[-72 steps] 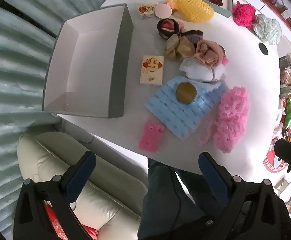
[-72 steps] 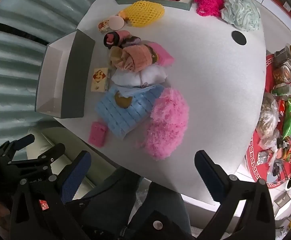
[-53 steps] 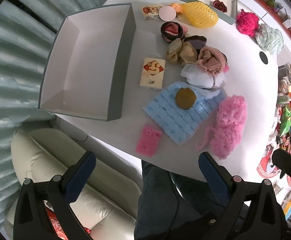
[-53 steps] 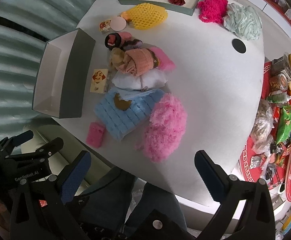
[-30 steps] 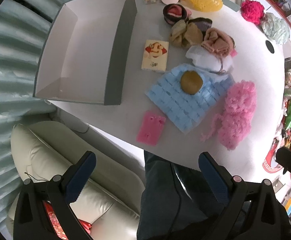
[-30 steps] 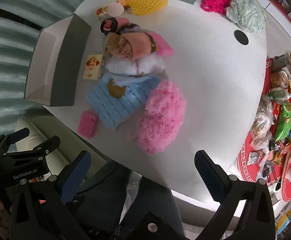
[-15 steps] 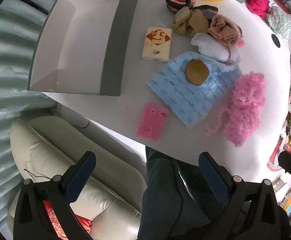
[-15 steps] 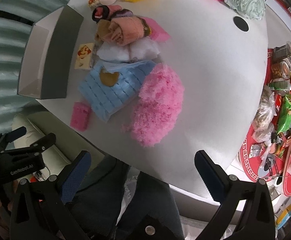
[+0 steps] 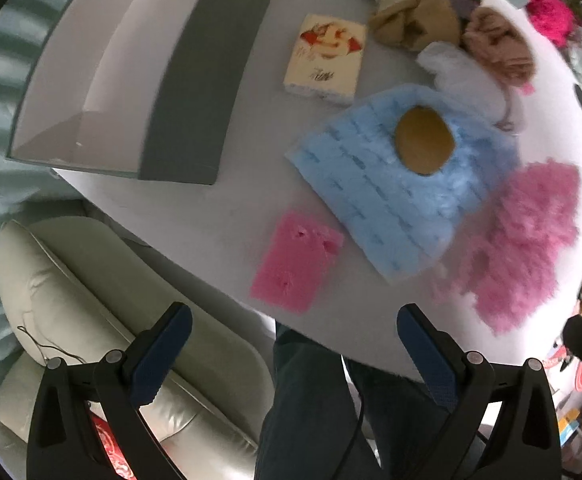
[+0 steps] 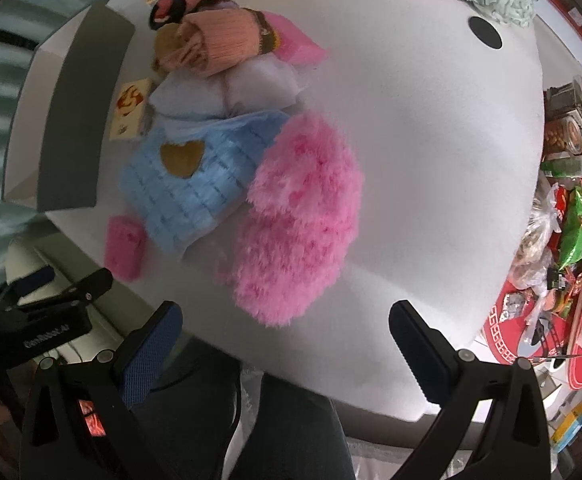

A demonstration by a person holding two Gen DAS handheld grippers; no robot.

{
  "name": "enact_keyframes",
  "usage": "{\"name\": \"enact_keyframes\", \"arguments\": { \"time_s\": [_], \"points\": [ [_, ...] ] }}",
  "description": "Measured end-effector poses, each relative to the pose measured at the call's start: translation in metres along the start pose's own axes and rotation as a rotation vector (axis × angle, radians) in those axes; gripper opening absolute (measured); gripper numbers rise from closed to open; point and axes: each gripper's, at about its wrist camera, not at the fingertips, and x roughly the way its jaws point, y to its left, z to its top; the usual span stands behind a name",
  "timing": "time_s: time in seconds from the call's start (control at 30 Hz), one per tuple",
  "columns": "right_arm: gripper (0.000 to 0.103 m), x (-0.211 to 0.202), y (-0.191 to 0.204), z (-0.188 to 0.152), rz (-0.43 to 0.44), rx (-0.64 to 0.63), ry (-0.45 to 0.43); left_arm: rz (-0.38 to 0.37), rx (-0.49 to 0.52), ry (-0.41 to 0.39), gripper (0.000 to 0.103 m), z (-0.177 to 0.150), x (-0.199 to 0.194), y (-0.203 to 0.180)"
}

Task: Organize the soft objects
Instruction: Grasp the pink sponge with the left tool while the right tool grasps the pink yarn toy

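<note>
Left wrist: pink sponge (image 9: pixel 297 260) just beyond hand-held gripper (image 9: pixel 295 344).

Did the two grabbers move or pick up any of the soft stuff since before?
Both moved closer to the table's near edge. The left gripper now points at the pink sponge, the right gripper at the fluffy pink cloth. Both stayed wide open and empty. Nothing was picked up: the blue cloth and grey box stayed put.
</note>
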Motion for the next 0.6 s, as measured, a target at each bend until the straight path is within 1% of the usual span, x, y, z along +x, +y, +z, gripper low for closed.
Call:
{"name": "enact_keyframes", "arguments": {
  "time_s": [0.1,0.2,0.3,0.43,0.53,0.6],
  "points": [
    [0.103,0.012,-0.004,0.008,-0.004,0.024,-0.013,0.013,0.002,-0.018,0.103,0.001,0.015,-0.003],
    [0.103,0.026,-0.004,0.017,-0.016,0.029,-0.026,0.01,0.013,-0.047,0.103,0.001,0.025,-0.006],
    [0.103,0.042,-0.008,0.026,-0.021,0.056,-0.024,0.011,0.014,-0.055,0.103,0.003,0.036,-0.007],
    [0.103,0.061,-0.012,0.034,-0.027,0.079,0.001,0.005,0.013,-0.051,0.103,0.012,0.053,-0.006],
    [0.103,0.07,-0.011,0.041,-0.04,0.066,0.003,-0.005,0.012,-0.051,0.103,0.017,0.059,-0.004],
    [0.103,0.076,-0.008,0.046,-0.042,0.048,0.011,0.004,0.031,-0.065,0.103,0.021,0.066,0.0]
  ]
}}
